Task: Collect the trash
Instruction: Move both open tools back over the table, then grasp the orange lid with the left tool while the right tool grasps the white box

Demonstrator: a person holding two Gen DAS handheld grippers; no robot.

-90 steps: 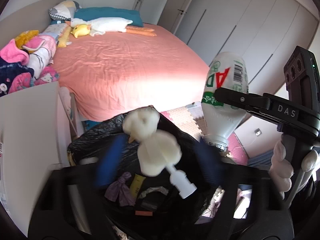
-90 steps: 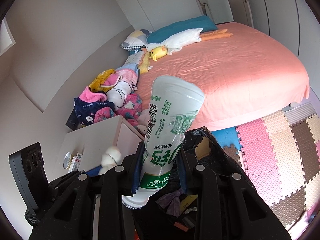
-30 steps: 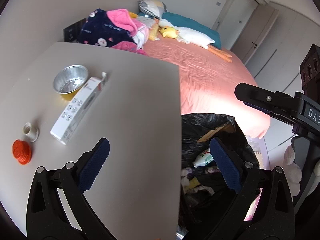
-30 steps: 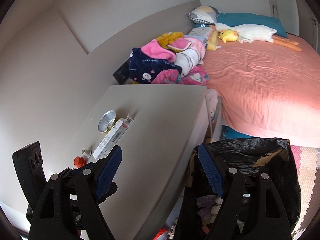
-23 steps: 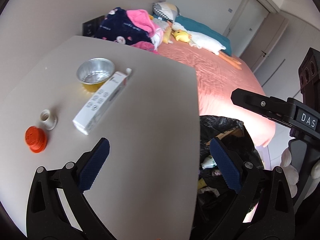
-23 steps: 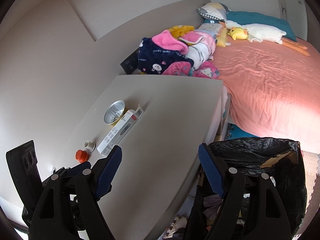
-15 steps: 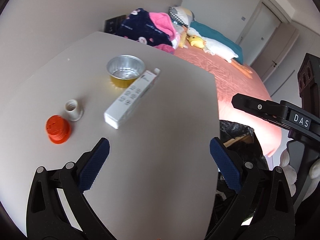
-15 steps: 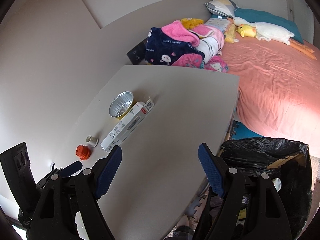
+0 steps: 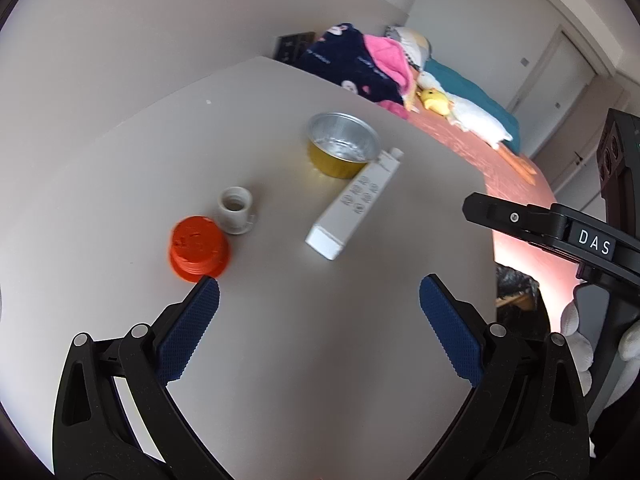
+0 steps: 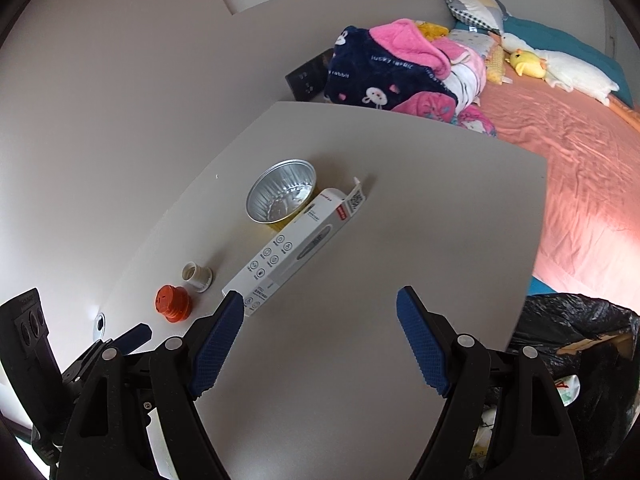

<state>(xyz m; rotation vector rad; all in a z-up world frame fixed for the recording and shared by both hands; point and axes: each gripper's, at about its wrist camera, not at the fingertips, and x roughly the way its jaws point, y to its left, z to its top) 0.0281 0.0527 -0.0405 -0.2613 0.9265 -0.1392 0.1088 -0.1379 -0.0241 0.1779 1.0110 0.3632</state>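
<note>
A grey table (image 10: 400,208) beside the bed (image 10: 580,140) carries four scraps on its far left: orange cap (image 9: 199,249), white cap (image 9: 236,209), foil cup (image 9: 343,143), white box (image 9: 354,204). The near right half lies bare. The trash bag (image 10: 580,332) stands off the right edge. Left gripper (image 9: 319,304) and right gripper (image 10: 320,324) hover with jaws apart, holding nothing.

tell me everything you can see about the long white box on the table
The long white box is a slim carton that looks like cardboard, lying flat on the grey table. Its top face carries two columns of small round icons and fine print, with a red mark near the far end. That far end is open, a flap with a QR code sticking up. The box lies diagonally, its far part right beside the foil cup, seemingly touching it. Neither gripper touches it.
</note>
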